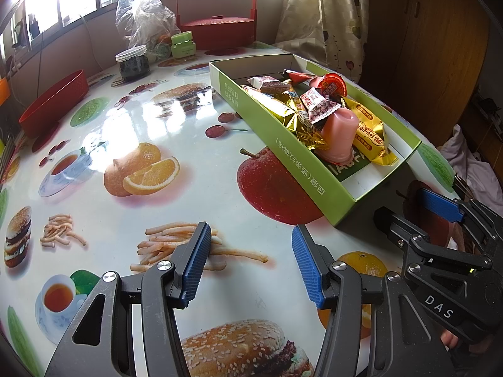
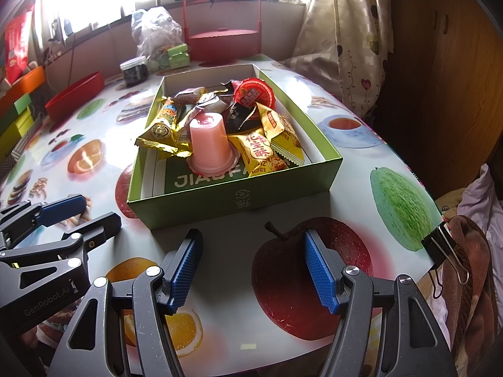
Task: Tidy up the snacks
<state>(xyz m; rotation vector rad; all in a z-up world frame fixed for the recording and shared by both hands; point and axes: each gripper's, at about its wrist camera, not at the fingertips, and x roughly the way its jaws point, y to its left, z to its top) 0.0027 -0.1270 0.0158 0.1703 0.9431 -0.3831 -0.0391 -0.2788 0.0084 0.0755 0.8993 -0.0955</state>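
A green cardboard box (image 2: 239,202) sits on the fruit-print table and holds a pile of wrapped snacks. An upturned pink jelly cup (image 2: 211,144) stands at the front of the pile, beside yellow peanut-crisp packets (image 2: 261,154) and a red-lidded jelly cup (image 2: 254,92). The box also shows in the left wrist view (image 1: 301,169), with the pink cup (image 1: 339,135). My left gripper (image 1: 251,262) is open and empty over the table, left of the box. My right gripper (image 2: 253,268) is open and empty just in front of the box. Each gripper shows in the other's view.
A red round tub (image 1: 53,103) sits at the table's left edge. A dark jar (image 1: 133,62), a green pot (image 1: 183,45), a plastic bag (image 1: 143,19) and a red carrier basket (image 1: 217,28) stand at the back. A binder clip (image 2: 440,245) grips the right edge.
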